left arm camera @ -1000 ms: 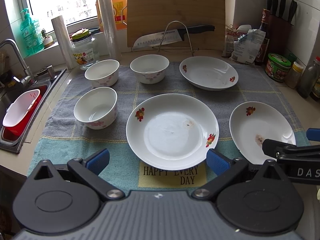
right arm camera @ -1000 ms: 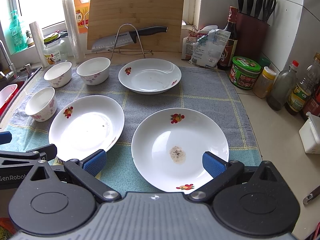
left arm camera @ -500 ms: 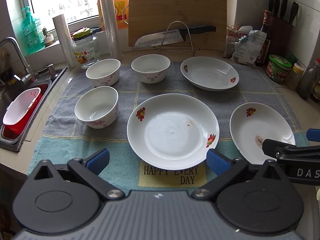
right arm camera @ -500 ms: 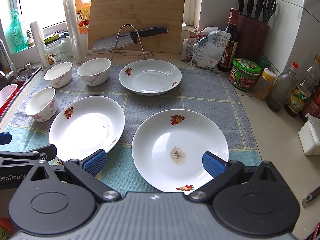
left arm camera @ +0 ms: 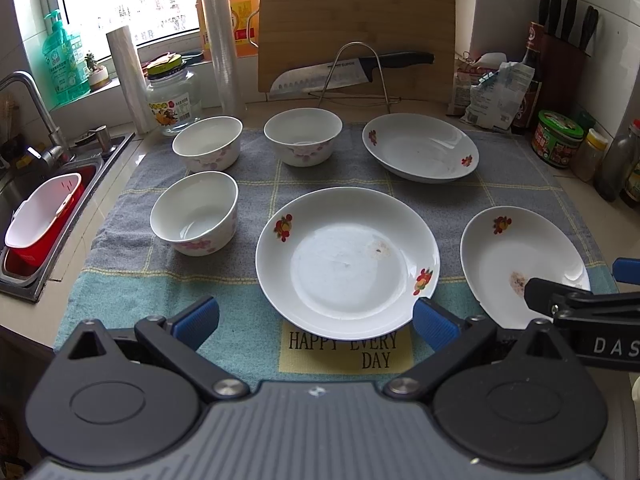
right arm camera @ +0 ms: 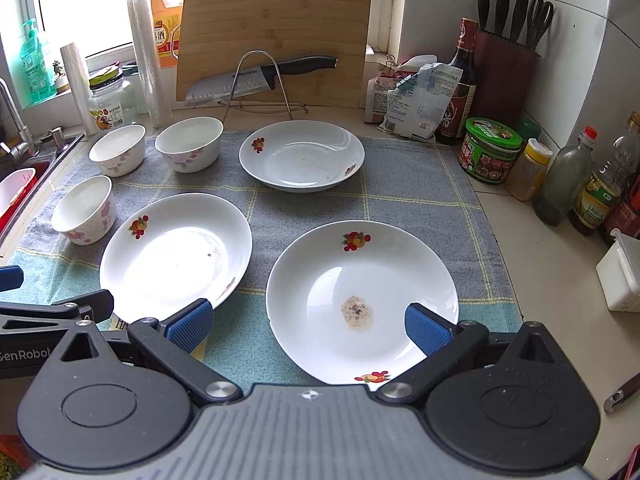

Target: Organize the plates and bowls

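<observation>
Three white plates with fruit prints lie on a towel (left arm camera: 500, 200): a middle plate (left arm camera: 347, 261), a far plate (left arm camera: 420, 153) and a right plate (left arm camera: 520, 264) with a brown stain. Three white bowls stand at the left: near (left arm camera: 195, 212), far left (left arm camera: 208, 149) and far middle (left arm camera: 303, 136). My left gripper (left arm camera: 316, 320) is open and empty, just short of the middle plate's near rim. My right gripper (right arm camera: 306, 326) is open and empty over the near edge of the stained plate (right arm camera: 362, 300). The middle plate (right arm camera: 176, 252) lies to its left.
A sink (left arm camera: 24, 216) with a red and white basket lies at the left. A cutting board (left arm camera: 356, 28) and a knife on a rack (left arm camera: 352, 70) stand behind. Jars, bottles (right arm camera: 560, 184) and a knife block (right arm camera: 508, 68) line the right side.
Both grippers have crept slightly forward and stay open. No dish has moved.
</observation>
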The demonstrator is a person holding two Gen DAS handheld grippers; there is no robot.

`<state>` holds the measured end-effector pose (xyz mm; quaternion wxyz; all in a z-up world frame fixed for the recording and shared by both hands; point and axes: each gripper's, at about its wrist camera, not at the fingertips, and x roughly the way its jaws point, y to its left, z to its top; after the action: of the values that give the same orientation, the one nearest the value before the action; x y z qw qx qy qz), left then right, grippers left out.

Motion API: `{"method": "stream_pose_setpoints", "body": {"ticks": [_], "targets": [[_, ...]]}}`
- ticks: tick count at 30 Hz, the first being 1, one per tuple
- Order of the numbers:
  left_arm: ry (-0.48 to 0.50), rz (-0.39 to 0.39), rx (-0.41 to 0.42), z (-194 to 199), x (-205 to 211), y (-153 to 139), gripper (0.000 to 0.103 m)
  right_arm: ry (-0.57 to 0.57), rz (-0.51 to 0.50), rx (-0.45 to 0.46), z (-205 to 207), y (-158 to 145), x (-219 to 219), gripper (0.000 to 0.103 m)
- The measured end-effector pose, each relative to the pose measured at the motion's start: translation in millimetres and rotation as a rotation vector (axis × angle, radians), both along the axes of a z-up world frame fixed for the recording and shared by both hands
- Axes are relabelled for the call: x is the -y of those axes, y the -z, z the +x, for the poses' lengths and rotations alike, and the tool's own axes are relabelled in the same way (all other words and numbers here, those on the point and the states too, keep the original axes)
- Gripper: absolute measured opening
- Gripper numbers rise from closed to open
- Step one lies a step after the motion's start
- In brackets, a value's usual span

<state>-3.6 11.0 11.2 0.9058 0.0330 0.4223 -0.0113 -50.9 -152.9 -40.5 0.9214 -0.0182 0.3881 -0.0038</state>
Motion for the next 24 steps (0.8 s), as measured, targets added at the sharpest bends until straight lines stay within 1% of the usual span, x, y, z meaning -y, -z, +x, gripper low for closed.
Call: {"method": "stream_pose_setpoints", "body": {"ticks": [24], "targets": [[0.004, -0.018, -0.004, -2.3, -9.4, 0.3, 0.102, 0.012, -0.017, 0.013, -6.4, -0.6, -9.2, 0.103]]}}
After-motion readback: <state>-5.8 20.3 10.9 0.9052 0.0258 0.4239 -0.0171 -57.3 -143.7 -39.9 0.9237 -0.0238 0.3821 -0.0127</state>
